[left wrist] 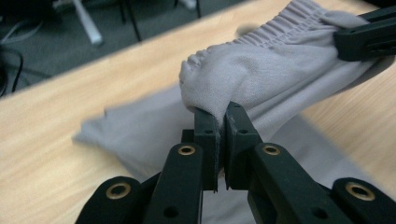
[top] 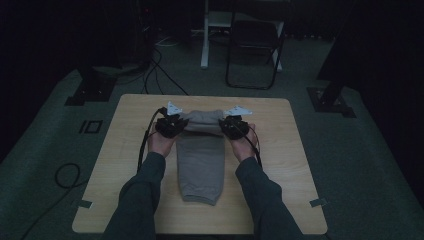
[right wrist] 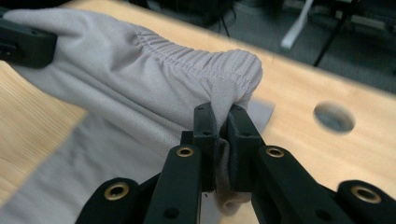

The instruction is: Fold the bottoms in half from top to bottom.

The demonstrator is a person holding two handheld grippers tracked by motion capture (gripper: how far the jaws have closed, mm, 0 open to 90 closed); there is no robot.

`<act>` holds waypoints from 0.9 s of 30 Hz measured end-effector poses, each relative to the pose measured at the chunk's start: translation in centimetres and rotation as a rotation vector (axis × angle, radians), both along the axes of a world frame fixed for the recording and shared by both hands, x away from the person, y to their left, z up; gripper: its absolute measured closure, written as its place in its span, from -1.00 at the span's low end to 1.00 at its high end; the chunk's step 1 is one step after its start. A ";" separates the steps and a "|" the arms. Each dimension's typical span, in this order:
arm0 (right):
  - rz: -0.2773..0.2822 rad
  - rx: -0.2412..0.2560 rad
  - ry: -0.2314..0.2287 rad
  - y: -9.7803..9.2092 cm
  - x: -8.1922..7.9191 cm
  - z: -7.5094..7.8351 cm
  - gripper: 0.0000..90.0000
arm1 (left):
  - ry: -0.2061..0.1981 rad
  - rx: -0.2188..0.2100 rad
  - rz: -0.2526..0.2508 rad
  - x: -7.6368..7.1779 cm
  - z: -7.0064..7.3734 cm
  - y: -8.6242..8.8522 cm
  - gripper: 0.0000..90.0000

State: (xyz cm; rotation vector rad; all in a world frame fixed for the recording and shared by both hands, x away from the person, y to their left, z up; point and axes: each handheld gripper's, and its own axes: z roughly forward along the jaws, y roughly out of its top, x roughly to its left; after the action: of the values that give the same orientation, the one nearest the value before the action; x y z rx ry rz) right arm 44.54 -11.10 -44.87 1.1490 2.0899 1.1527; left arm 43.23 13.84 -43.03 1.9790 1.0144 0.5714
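Folding the grey trousers on the table

The left gripper (top: 171,125) and right gripper (top: 234,126) each pinch a waistband corner of the grey trousers (top: 201,165), lifted above the table (top: 280,165); the thin pinch may slip if the hands pull apart.

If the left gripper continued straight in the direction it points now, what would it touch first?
The left gripper is shut on the grey trousers, so it would press further into that bunched waistband first. Beyond the cloth, probably the right gripper, which holds the other end, though depth is unclear.
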 end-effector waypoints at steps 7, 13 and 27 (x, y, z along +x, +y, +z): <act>0.080 0.004 -0.039 -0.9 -3.6 1.0 0.88 | 0.013 -0.043 -0.054 -3.1 -0.9 0.9 0.89; 0.125 -0.023 0.030 -0.9 -6.1 -2.6 0.88 | 0.084 -0.045 -0.083 -5.5 -4.2 1.2 0.89; 0.226 -0.080 0.215 -0.8 -11.1 -9.5 0.56 | 0.259 -0.027 -0.162 -10.7 -11.0 1.3 0.51</act>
State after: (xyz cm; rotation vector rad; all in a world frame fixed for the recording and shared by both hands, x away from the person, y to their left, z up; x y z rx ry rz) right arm 33.47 -11.89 -54.37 1.0604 2.4600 1.0718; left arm 32.57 15.16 -53.98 2.1248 0.9961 0.2152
